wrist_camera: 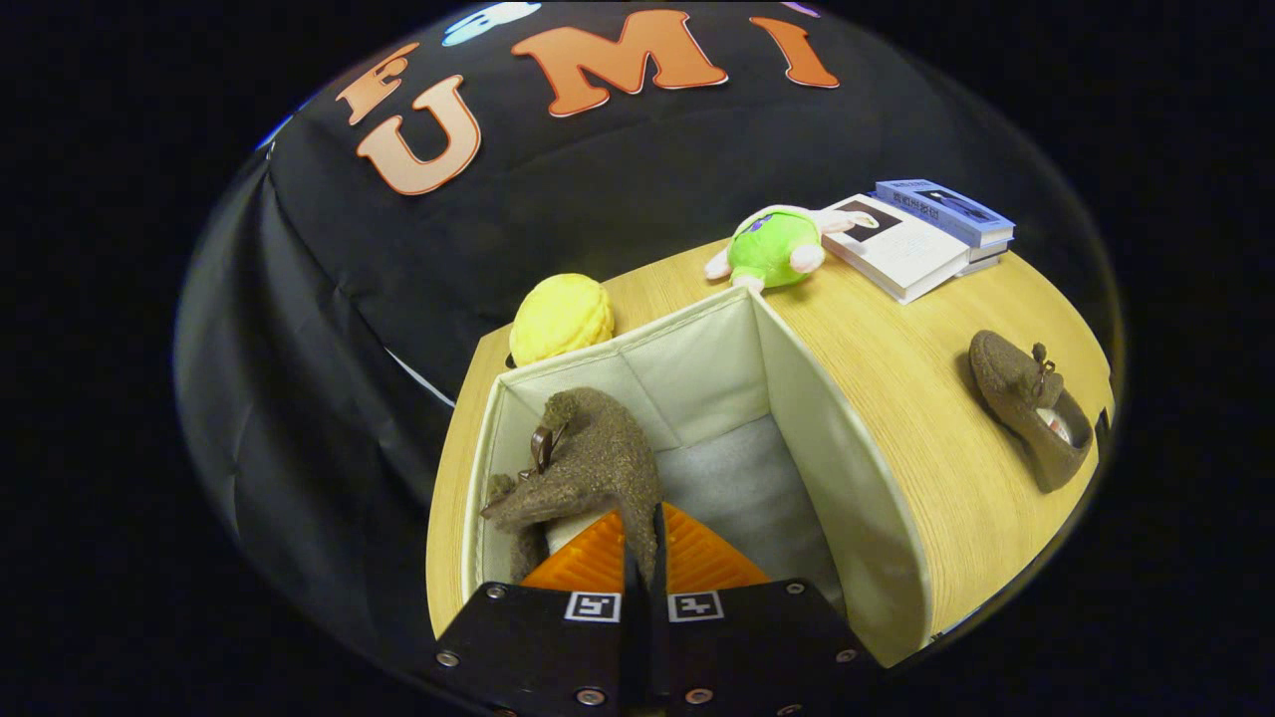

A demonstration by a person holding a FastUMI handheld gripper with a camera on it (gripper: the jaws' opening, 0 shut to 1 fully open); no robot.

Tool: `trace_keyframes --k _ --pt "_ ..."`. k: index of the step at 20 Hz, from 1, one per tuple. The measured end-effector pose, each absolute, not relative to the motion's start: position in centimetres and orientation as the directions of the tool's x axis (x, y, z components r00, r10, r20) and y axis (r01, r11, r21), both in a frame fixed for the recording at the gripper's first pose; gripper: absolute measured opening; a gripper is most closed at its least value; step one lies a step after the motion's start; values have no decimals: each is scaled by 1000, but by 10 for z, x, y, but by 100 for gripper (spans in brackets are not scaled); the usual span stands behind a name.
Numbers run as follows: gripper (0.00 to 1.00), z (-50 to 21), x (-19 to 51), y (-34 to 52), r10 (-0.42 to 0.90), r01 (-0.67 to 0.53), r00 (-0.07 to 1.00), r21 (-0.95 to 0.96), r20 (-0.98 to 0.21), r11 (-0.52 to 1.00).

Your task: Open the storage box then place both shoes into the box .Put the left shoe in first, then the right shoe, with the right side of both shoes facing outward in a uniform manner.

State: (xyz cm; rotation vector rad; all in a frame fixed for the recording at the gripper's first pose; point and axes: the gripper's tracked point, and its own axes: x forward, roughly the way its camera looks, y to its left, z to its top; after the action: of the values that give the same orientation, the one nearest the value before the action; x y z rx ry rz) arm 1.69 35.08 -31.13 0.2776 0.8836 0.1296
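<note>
We see the gripper (642, 543) hanging over the open storage box (847, 468), its jaws nearly together and clamped on the rim of a brown shoe (588, 463) that they hold inside the box, against its left wall. The orange fingers (588, 558) press on the shoe's edge from both sides, with only a narrow dark slit between them. The held shoe points its toe away from us, toward the far wall of the box, and a small dark bow shows on its top. The box is cream fabric, lidless, and its pale floor is visible to the right of the held shoe. The box stands at the near left of a wooden surface (916, 398). The second brown shoe (1031, 408) lies on the surface well to the right of the box, apart from it, opening facing up. Just beyond the far left corner of the box sits a yellow plush toy (561, 317). At the far right corner a green plush toy (782, 246) lies close to the box rim, and further right a small stack of books (921, 234) rests on the surface.
</note>
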Motion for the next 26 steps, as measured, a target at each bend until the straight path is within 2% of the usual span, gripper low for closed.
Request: trace_keyframes --k 2,4,5,6,11,12,19,26 --pt "4 -321 13 354 217 10 596 277 -773 961" --pt "9 -323 10 357 219 18 576 280 -788 960" --pt "20 -320 11 357 220 23 579 286 -785 958" --pt "26 -317 10 361 241 15 567 303 -787 953" --pt "93 -282 12 368 271 -41 602 310 -751 950" --pt "98 -275 12 365 278 -52 611 313 -741 948" --pt "98 -228 33 326 280 -156 716 245 -639 957" --pt "98 -208 44 239 234 -120 761 223 -605 967"
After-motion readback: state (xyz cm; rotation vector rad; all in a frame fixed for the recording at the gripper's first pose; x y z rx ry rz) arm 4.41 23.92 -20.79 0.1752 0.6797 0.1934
